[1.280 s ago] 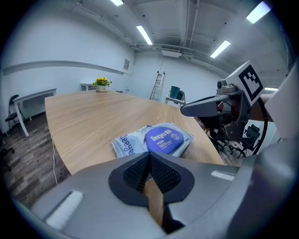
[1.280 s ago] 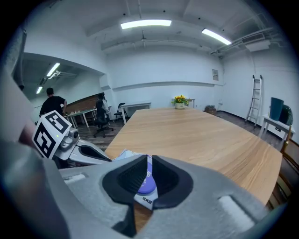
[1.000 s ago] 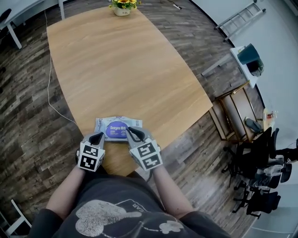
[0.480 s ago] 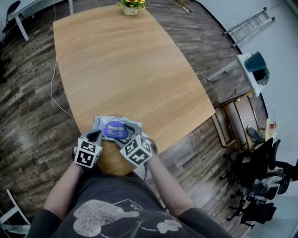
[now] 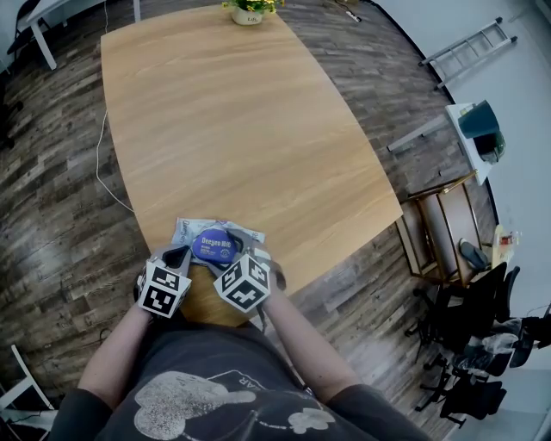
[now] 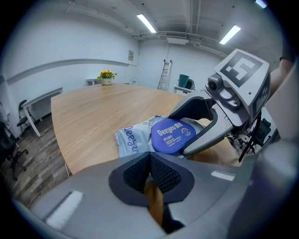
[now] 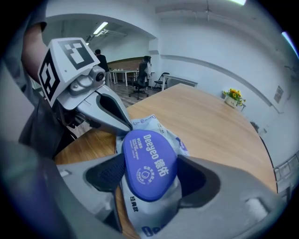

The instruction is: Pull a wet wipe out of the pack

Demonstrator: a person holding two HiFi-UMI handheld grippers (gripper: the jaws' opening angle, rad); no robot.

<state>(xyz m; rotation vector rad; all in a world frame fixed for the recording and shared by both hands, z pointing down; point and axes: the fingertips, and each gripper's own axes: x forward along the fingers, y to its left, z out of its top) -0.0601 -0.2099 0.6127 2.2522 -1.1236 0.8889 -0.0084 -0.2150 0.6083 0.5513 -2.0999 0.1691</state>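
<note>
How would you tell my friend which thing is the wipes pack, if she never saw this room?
Find the big light wooden table. At its near edge, right in front of the person, lies the soft pale grey wet wipe pack. It has an oval blue plastic lid on top, unlike the pot of yellow flowers at the far end.

The pack's (image 5: 215,244) near edge hides behind the left gripper (image 5: 176,257) and right gripper (image 5: 234,256); the flowerpot (image 5: 249,15) at the desk's (image 5: 224,121) far edge is cropped, seemingly through its blooms.
</note>
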